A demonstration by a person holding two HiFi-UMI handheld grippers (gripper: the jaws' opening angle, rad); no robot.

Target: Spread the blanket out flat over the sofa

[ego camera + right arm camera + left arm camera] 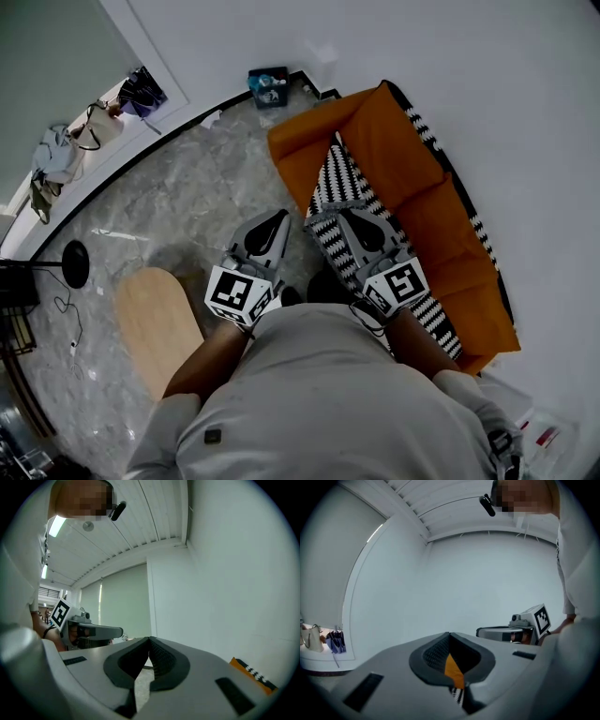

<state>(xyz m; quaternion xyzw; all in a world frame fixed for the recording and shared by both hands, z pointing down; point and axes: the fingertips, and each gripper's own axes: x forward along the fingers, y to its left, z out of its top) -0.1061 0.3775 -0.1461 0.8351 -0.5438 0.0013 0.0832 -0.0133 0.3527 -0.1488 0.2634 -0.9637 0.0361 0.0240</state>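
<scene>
An orange sofa (403, 159) stands along the white wall at the right. A black-and-white patterned blanket (339, 183) lies on it as a narrow bunched strip, running from the sofa's back down to its front. More of the same pattern shows along the sofa's far edge (441, 150). My left gripper (280, 217) is held over the floor just left of the sofa, shut and empty. My right gripper (350, 216) is over the blanket strip, shut with nothing between its tips. In the left gripper view the shut left gripper (449, 634) points up at the wall. The right gripper (149, 639) does the same.
A light wooden oval board (155, 323) lies on the marble floor at the left. A black round lamp base (75, 263) with a cable stands further left. A blue box (269, 86) sits by the wall behind the sofa. Bags (58, 155) lie beyond the doorway.
</scene>
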